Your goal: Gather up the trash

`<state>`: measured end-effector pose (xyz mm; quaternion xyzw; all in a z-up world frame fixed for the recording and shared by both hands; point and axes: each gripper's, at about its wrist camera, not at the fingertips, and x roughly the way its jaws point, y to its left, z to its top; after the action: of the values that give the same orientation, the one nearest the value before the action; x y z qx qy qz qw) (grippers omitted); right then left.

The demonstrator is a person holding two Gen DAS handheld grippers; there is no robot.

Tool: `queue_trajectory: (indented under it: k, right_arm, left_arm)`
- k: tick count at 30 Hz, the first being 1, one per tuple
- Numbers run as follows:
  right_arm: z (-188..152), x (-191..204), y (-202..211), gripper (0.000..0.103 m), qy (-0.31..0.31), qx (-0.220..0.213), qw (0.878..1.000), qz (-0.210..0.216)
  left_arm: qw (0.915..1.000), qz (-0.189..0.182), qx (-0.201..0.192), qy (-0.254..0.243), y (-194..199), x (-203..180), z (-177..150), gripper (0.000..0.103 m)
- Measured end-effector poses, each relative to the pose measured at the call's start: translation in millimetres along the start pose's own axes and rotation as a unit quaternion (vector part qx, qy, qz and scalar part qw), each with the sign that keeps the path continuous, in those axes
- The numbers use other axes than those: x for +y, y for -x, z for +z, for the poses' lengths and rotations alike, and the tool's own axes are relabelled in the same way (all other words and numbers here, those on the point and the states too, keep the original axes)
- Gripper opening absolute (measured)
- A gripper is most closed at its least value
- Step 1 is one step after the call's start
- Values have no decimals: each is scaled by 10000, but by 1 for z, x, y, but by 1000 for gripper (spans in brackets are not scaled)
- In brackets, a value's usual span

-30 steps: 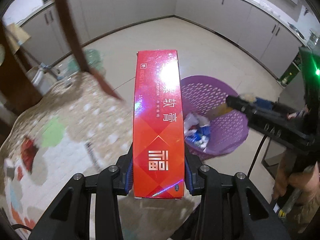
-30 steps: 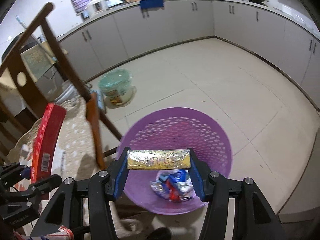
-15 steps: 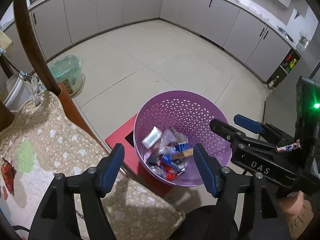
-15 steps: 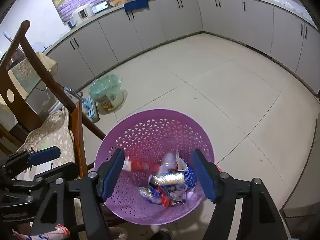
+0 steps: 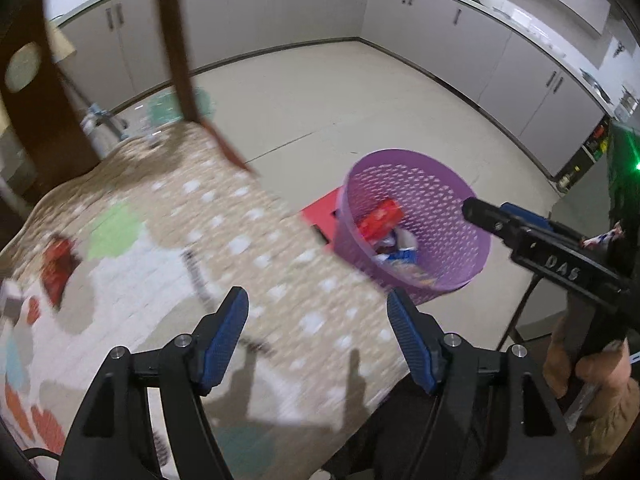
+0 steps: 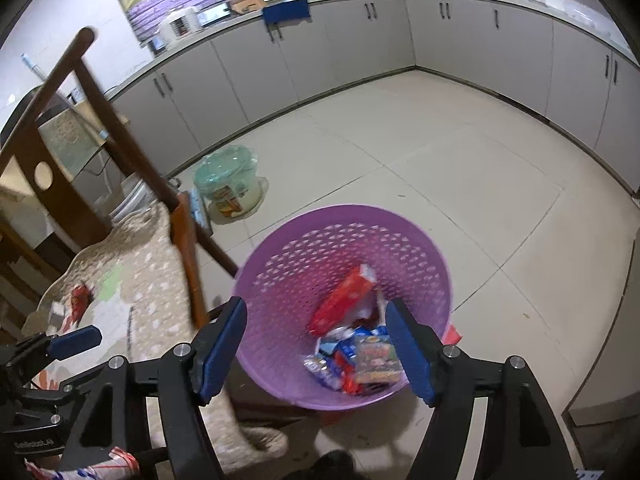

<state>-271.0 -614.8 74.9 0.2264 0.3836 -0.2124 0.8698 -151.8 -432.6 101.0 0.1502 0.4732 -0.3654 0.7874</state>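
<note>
Both ur hand-held grippers, left n right, are wide open now, nothing held. Red box n foil pack dropped inside the purple basket w/ the other wrappers, so that trash is done.

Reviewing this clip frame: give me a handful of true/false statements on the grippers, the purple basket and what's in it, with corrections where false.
1. The left gripper is open and holds nothing. True.
2. The right gripper is clamped on a gold wrapper. False: its jaws are apart and empty.
3. The red box lies inside the purple basket. True.
4. The purple basket is tipped over on the cushion. False: it stands upright on the floor beside the patterned cushion.
5. The basket holds only the red box. False: snack wrappers lie at its bottom too.
</note>
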Motion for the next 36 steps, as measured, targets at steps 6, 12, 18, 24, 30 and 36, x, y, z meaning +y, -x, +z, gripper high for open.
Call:
queue_trajectory:
  k: [6,12,18,24,30,36]
  right_arm:
    - [-13,56,11,81,469,71,9987,168]
    - [-26,131,7,84,1145,297,9920,434]
    - [-40,206,-10,85,1699,600,9802,828]
    - [-52,270,-40,85,2062,943,9671,1149]
    - [-50,306,-78,85,1859,1333,9610,1555]
    - [-39,341,-127,85,1443,1740,9549,1925]
  left_arm:
    - [9973,465,-154,546,31,69,-37,71]
    - [9819,1085,-215,1537,54,170,-86,71]
    - [9631,1771,-416,1984,76,261,-115,71]
    - [9603,1996,-500,1883,71,332,-105,71]
    - [9689,1859,-371,1592,39,375,-87,71]
    - [9795,1788,-235,901,11,386,-68,71]
